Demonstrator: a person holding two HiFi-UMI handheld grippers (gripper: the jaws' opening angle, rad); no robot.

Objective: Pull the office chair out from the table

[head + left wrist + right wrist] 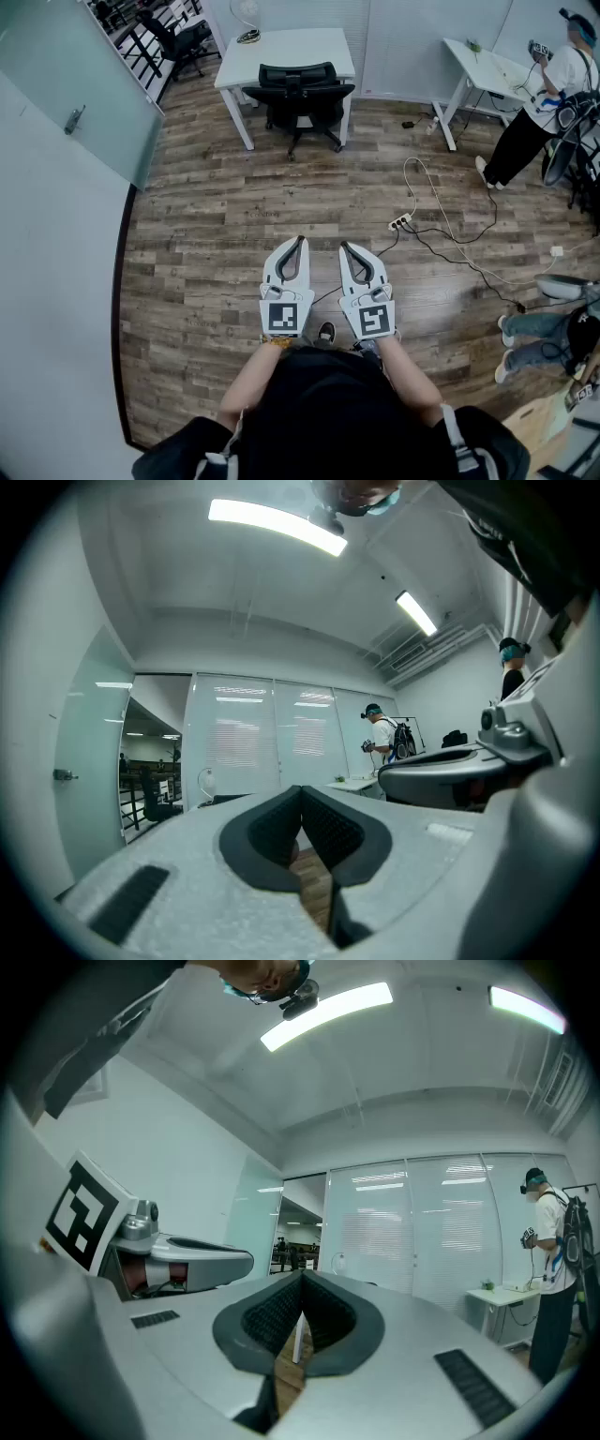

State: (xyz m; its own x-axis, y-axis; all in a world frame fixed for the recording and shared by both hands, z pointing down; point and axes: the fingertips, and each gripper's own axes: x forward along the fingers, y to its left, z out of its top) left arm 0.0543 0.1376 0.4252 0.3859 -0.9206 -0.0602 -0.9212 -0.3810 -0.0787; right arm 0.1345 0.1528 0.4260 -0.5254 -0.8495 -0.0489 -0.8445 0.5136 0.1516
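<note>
you hold both grippers level and side by side in front of your body, pointing ahead over the wood floor (206, 234). your left gripper (300, 241) has its jaws pressed together with nothing between them; in the left gripper view its dark ribbed pads (330, 832) meet at the tip, and only a sliver of floor shows through the slit below. your right gripper (344, 246) is the same, jaws together and empty, and in the right gripper view its pads (275, 1316) touch at the tip.

the office chair (298, 94) is black and stands on the far side of the room, well apart from both grippers. it is pushed in at the white tabletop (281, 49), backrest towards you, seat tucked under the near edge between the table legs, its base on the floor. a small dark round object (248, 37) lies near the tabletop's far left corner.

a glass partition (56, 84) runs along your left. between you and the chair, off to your right, a power strip (400, 222) lies on the floor with cables (450, 234) trailing from it. further right, a person (539, 103) in a white top stands at a second white table (483, 66).
</note>
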